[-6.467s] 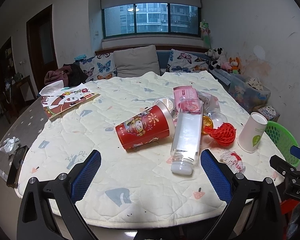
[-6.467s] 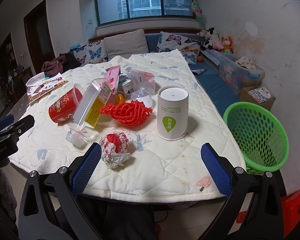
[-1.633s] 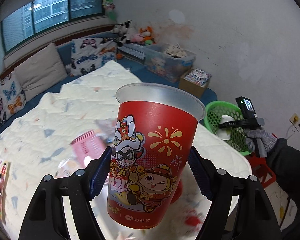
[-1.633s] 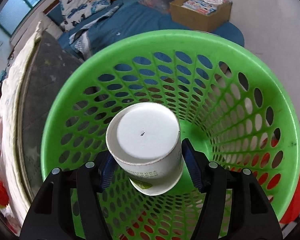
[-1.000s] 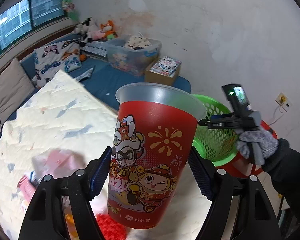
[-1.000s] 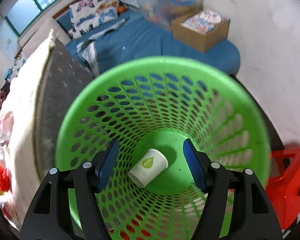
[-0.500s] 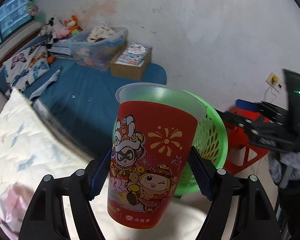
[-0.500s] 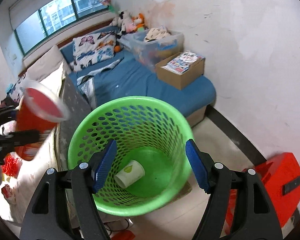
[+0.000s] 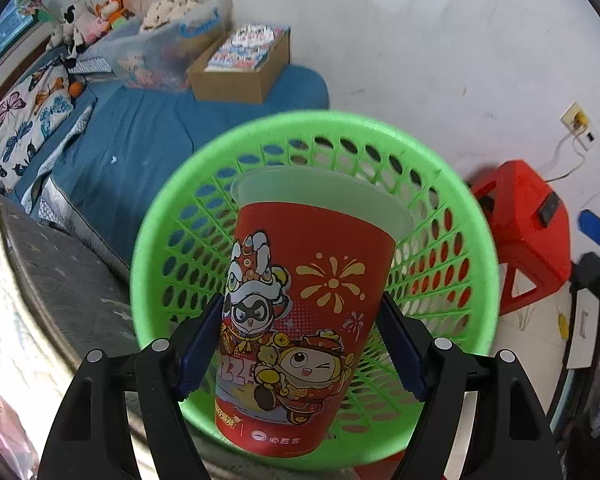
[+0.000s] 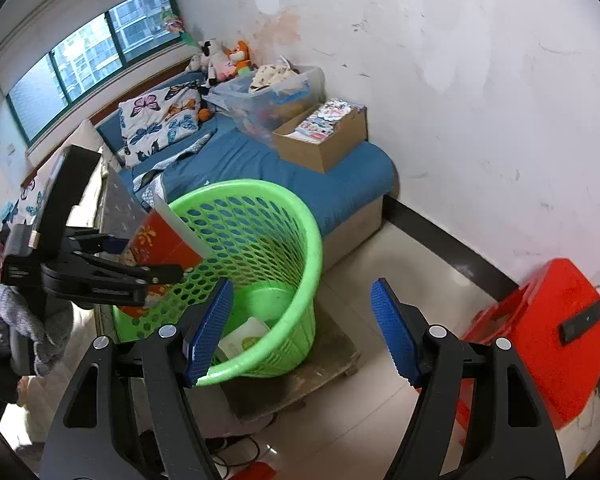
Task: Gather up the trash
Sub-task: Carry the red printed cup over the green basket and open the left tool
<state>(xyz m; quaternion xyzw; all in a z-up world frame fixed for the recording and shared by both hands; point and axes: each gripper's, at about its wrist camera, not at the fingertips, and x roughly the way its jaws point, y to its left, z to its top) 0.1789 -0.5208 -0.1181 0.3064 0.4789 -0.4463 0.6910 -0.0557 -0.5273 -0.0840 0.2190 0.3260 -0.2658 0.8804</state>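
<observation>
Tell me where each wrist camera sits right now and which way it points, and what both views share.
Left wrist: behind the left tool, looking down into the green basket; its fingers clamp the red cup.
Right wrist: behind the open, empty right tool, back from the basket, facing wall and sofa; the gloved left hand shows, and the white cup lies inside the basket.
Shared: basket, red cup, red stool, cardboard box.

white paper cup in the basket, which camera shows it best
The right wrist view: the white paper cup lies on the green basket's floor, partly behind the right gripper. In the left wrist view the red cup hides it.
</observation>
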